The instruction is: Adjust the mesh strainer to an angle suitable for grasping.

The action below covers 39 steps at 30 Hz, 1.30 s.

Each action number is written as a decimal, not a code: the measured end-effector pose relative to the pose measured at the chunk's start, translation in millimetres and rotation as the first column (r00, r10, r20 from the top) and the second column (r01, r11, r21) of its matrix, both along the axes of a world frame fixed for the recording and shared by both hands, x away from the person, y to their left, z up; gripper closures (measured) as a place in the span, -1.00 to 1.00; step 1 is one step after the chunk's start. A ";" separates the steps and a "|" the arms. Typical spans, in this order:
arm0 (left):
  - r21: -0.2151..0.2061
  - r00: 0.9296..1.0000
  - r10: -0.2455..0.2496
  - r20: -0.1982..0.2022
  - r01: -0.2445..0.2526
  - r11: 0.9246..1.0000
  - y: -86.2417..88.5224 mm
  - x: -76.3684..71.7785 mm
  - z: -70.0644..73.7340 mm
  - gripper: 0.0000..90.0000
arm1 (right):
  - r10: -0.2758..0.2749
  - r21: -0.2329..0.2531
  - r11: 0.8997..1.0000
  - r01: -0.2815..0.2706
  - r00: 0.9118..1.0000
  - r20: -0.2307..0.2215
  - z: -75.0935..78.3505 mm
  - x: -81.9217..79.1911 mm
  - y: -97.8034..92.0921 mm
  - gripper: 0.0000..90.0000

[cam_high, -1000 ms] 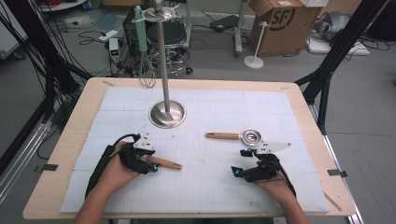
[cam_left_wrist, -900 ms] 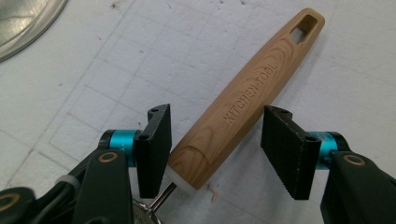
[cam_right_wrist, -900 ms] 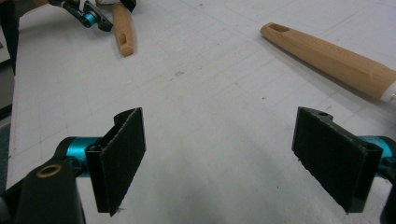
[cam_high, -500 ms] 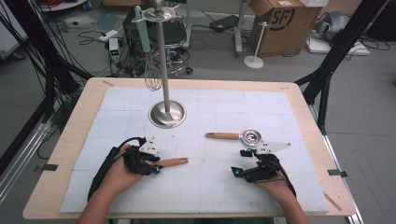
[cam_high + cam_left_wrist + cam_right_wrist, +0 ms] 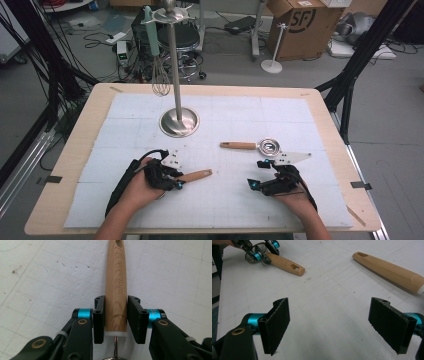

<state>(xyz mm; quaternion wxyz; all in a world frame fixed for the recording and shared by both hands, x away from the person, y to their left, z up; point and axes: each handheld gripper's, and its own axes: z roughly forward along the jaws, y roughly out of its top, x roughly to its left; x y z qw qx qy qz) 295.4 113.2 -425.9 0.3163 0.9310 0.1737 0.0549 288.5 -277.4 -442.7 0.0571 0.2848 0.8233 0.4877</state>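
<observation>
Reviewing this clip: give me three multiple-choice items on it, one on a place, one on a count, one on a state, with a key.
1. Where does the whisk hang?
A. On the metal stand
B. On the mat
C. In the right gripper

2. How many wooden handles lie on the mat?
A. One
B. Two
C. Four

3. How is the left gripper?
A. Wide open
B. Shut on nothing
C. Shut on the near wooden handle

Key: 1 A, it dangles from the stand's top. 2 B, one by each hand. 3 C, both pads press its sides.
</observation>
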 end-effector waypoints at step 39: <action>-0.199 0.999 0.043 -0.009 -0.044 0.979 19.8 2.2 16.0 -0.17 | 0.008 -0.001 1.000 -0.008 1.000 -0.001 -0.1 -1.2 0.3 -0.63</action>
